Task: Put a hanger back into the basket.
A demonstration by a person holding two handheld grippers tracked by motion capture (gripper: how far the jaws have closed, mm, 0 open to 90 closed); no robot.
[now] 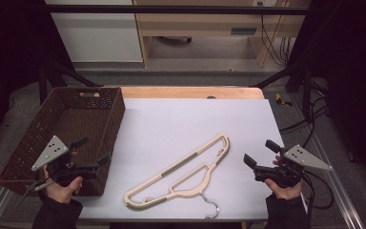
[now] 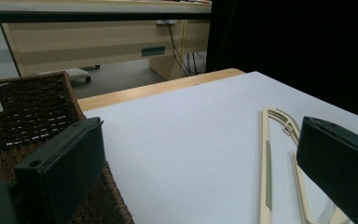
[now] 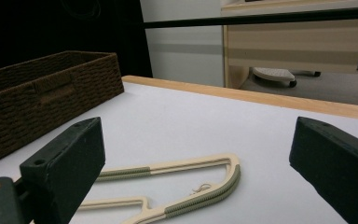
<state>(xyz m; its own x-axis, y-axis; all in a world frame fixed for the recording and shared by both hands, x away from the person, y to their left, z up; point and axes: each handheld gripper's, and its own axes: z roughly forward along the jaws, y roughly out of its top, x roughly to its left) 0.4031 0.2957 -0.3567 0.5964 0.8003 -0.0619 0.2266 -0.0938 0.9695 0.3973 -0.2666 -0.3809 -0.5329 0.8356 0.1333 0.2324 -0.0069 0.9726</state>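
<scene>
Between open left gripper (image 1: 94, 150) and right gripper (image 1: 259, 153), hanger (image 1: 181, 172), untouched

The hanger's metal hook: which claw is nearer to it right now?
Right. The right claw hovers open just right of the hook; the left claw, also open, sits farther away over the basket edge.

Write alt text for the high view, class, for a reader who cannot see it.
A cream clothes hanger with a metal hook lies diagonally on a white table. A person's hands hold the open left gripper and the open right gripper on either side of it, touching nothing. A brown woven basket sits at the left edge.
</scene>
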